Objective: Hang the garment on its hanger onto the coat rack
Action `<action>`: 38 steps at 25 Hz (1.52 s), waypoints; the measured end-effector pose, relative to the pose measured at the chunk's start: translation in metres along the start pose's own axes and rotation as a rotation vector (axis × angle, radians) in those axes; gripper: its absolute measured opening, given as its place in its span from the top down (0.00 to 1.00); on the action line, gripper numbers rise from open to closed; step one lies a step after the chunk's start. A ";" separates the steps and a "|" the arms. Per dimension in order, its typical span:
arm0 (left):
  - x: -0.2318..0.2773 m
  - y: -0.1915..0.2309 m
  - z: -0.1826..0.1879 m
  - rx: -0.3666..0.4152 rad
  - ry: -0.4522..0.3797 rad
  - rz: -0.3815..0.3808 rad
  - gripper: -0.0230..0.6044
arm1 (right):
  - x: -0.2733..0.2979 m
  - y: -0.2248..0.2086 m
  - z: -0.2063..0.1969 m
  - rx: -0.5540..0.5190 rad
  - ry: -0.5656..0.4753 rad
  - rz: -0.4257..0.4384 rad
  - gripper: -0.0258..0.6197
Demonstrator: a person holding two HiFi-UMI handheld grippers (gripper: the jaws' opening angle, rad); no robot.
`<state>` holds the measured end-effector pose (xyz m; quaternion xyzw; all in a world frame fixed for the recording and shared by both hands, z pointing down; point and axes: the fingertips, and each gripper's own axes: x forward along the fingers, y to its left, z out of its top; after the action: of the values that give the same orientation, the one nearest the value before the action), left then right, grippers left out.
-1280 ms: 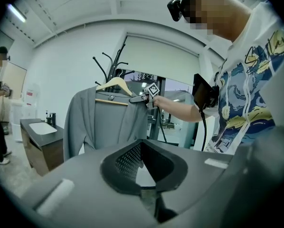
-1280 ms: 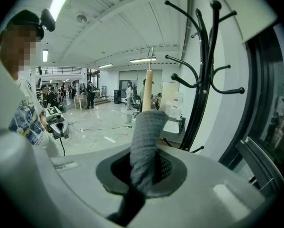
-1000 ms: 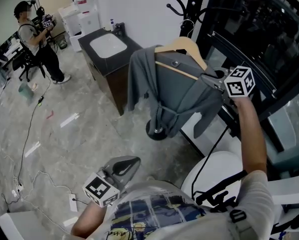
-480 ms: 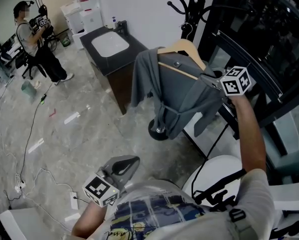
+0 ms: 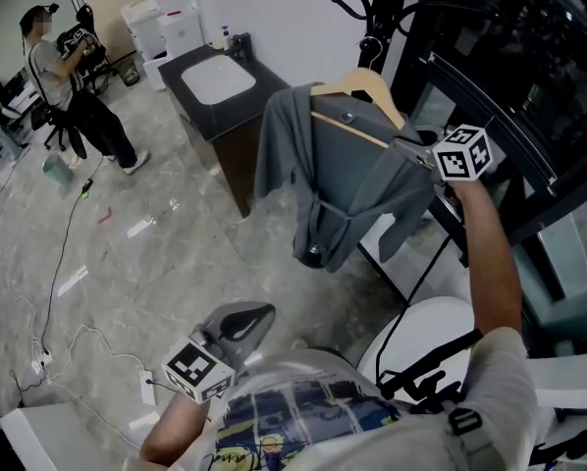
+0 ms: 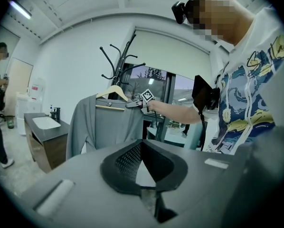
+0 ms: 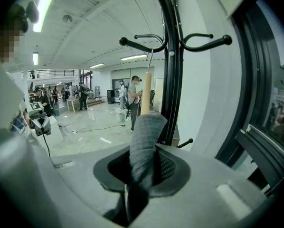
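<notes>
Only right gripper view: tongs (image 7: 143, 169) opening round garment (image 7: 145, 129).

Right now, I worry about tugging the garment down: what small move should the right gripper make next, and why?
Probably finish opening, then back off: the hanger hook looks set over a coat rack arm, and the right gripper is opening its jaws with garment fabric between them.
</notes>
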<state>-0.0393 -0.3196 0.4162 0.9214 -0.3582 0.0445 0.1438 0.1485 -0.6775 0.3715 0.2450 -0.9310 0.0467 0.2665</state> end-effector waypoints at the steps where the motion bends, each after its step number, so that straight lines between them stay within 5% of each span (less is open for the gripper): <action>1: -0.003 -0.001 0.000 0.000 0.001 0.002 0.96 | 0.000 0.000 0.001 -0.003 -0.008 -0.010 0.87; 7: -0.025 -0.012 -0.012 0.002 0.012 -0.006 0.96 | -0.012 0.000 0.004 0.000 -0.072 -0.092 0.67; 18: -0.078 -0.036 -0.037 0.026 0.033 -0.052 0.96 | -0.091 0.053 -0.004 -0.106 -0.108 -0.447 0.63; 23: -0.101 -0.049 -0.042 0.029 0.036 -0.078 0.96 | -0.105 0.133 -0.030 -0.100 -0.106 -0.446 0.70; 28: -0.126 -0.069 -0.056 0.042 0.025 -0.124 0.96 | -0.113 0.229 -0.069 -0.049 -0.108 -0.433 0.96; 38: -0.175 -0.107 -0.089 0.021 0.043 -0.192 0.96 | -0.117 0.436 -0.127 0.108 -0.132 -0.359 0.96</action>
<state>-0.0953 -0.1045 0.4442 0.9518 -0.2646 0.0542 0.1456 0.0852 -0.2174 0.4375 0.4237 -0.8839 0.0321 0.1952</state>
